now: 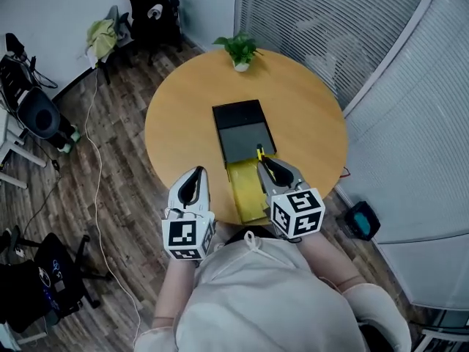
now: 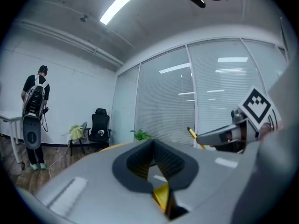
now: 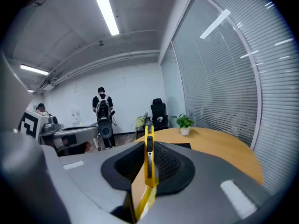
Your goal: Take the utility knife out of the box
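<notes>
The right gripper point(image 1: 277, 173) jaws pinch the utility knife point(image 3: 149, 167) above the box point(image 1: 242, 127); the left gripper point(image 1: 193, 185) jaws sit closed, empty. The thinly held knife could slip and fall.

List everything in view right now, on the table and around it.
round wooden table: 1, tan, centre
rectangular black box: 1, black with grey inside, mid-table
flat yellow piece: 1, yellow, at the box's near end
yellow utility knife: 1, yellow and black, between the jaws of the right tool
potted green plant: 1, white pot, table's far edge
black office chairs: 2, far wall and lower-left floor
standing person with backpack: 1, dark clothes, by the white wall
left tool: 1, grey, empty, over the table's near edge
right tool: 1, grey, shut on the knife
</notes>
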Tool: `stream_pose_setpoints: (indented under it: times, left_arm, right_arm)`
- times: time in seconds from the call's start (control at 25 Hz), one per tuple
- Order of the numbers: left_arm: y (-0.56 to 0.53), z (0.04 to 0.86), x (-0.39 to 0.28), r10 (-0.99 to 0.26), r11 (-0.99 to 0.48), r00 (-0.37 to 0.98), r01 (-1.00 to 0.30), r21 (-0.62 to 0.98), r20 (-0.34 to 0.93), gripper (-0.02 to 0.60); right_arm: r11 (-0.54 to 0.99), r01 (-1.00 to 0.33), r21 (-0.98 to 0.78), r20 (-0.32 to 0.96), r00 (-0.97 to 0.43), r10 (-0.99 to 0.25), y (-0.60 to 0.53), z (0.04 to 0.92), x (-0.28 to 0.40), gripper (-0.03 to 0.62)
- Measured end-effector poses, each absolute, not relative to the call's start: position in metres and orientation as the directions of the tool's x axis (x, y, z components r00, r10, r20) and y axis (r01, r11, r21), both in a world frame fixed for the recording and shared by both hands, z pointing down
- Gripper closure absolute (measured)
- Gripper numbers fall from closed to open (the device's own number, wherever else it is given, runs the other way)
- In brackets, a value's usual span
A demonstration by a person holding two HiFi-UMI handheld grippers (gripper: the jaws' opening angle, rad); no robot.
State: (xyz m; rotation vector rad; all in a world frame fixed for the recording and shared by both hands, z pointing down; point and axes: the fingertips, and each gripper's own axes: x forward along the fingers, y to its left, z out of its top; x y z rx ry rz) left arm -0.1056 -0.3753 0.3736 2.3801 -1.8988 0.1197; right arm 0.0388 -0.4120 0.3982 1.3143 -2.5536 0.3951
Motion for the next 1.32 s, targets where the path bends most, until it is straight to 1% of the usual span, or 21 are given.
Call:
stream_pose_setpoints:
  times: [0.2, 0.64, 1.32]
  left_arm:
    - [-0.370, 0.373, -0.109, -0.968, -0.210, 0.215, -0.976, 0.056, 0.127, 0.577]
    - [-0.368, 0.372, -0.118, -0.974, -0.181, 0.187, -0.982, 0.056, 0.127, 0.577]
    - [-0.360, 0.371, -0.101, -0.971, -0.205, 0.209, -0.978, 0.048, 0.113, 0.577]
  right_arm:
    - [0.579, -0.803, -0.139, 0.336, -0.589, -0.735, -0.404, 0.399, 0.034, 0.531]
    - [0.599, -0.789, -0.137, 0.355, -0.604, -0.714, -0.404, 0.405, 0.023, 0.531]
    - [0.578, -0.804, -0.138, 0.371, -0.583, -0.723, -0.398, 0.421, 0.039, 0.531]
